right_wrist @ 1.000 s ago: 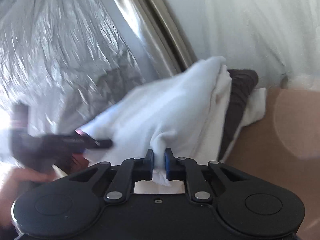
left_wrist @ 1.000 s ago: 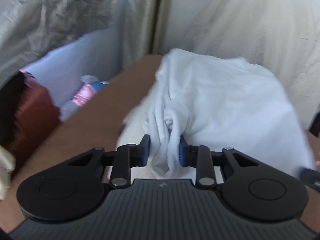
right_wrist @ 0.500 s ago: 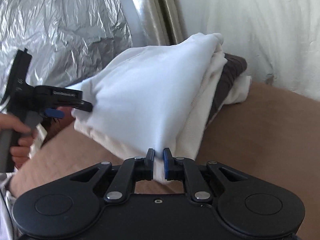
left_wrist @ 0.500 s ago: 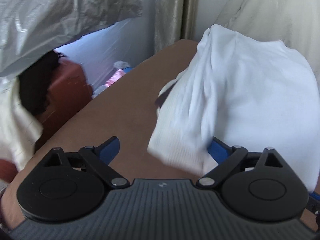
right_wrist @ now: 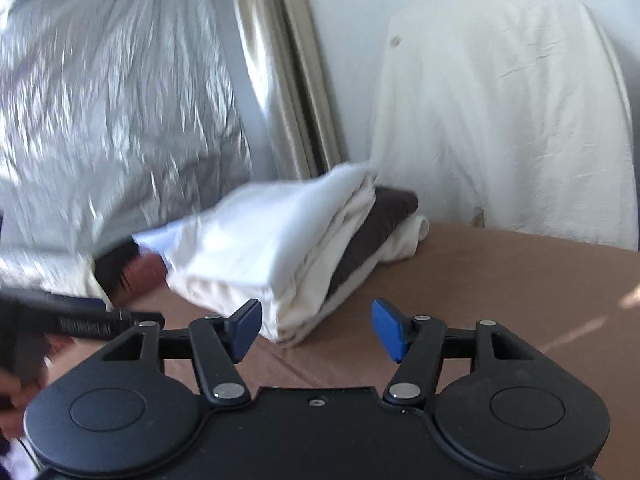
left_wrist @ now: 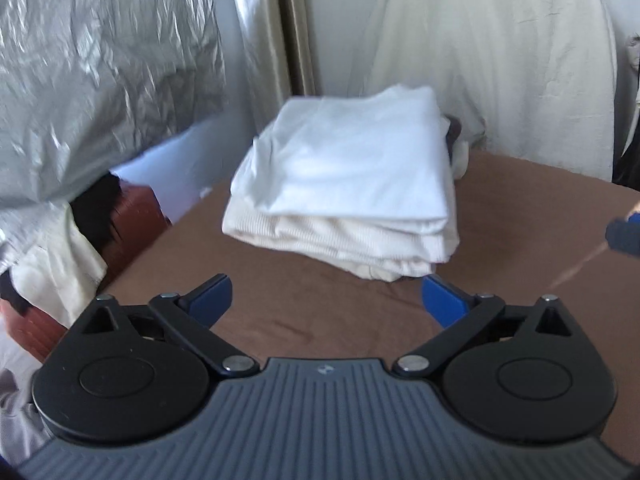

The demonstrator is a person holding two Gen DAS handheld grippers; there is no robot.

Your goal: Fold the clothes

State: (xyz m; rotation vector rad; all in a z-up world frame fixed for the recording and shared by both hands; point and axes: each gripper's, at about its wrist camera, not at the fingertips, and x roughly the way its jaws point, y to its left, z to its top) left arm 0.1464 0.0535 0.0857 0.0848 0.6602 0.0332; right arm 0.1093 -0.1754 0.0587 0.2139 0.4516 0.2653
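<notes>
Left wrist view: both grippers, left gripper (left_wrist: 326,300) and right gripper (right_wrist: 316,328), spread wide near folded stack (left_wrist: 344,192) front edge.

Soft matt white cloth stack (left_wrist: 352,176), matt brown fabric tabletop (left_wrist: 520,216), crinkled glossy foil sheet (left_wrist: 100,72)

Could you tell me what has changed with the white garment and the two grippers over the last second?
Both grippers let go. A second ago the left gripper and right gripper each pinched the folded white garment and carried it over the stack; the left opened first, then the right. Now both are open and drawn back, and the garment lies on top of the stack of folded clothes. The stack stayed in place on the brown table.
</notes>
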